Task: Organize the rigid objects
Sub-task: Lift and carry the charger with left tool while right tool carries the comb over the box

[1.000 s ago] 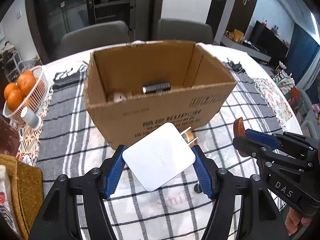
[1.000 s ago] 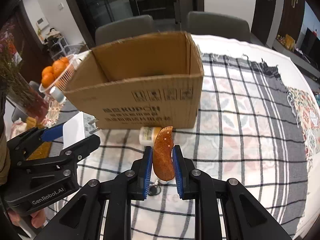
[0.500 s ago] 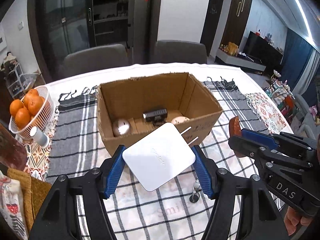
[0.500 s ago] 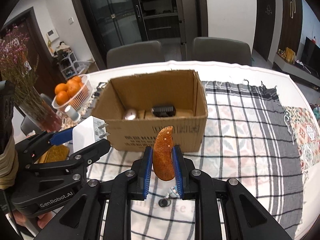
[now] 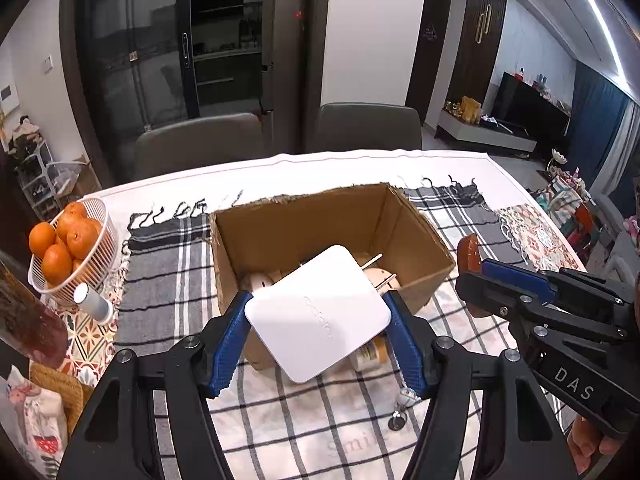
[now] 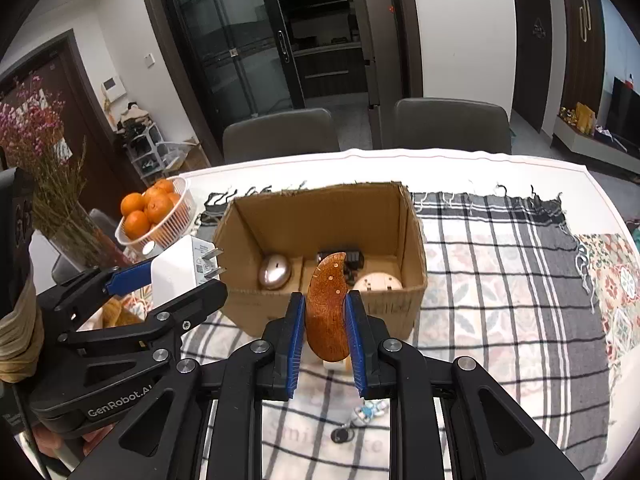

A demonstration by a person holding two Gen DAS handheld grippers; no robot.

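Observation:
My left gripper [image 5: 320, 320] is shut on a white square charger [image 5: 316, 316], prongs pointing forward, held above the near wall of the open cardboard box [image 5: 280, 228]. The charger also shows in the right wrist view [image 6: 180, 268]. My right gripper [image 6: 322, 328] is shut on a brown crescent-shaped wooden comb [image 6: 326, 312], held upright just before the box [image 6: 320, 208]. In the box lie a silver mouse [image 6: 274, 272], a black gadget [image 6: 348, 258] and a pale round wooden piece [image 6: 378, 282]. A small bottle [image 5: 370, 354] lies on the cloth beside the box.
A white basket of oranges [image 5: 66, 244] and a small white cylinder [image 5: 94, 304] sit left of the box. A keychain [image 6: 356, 420] lies on the checked cloth [image 6: 500, 280] near me. A vase of dried flowers [image 6: 44, 184] stands at far left. Two chairs stand behind the table.
Both grippers have risen and pulled back with their objects, so the box looks smaller and its inside shows. The grips have not changed.

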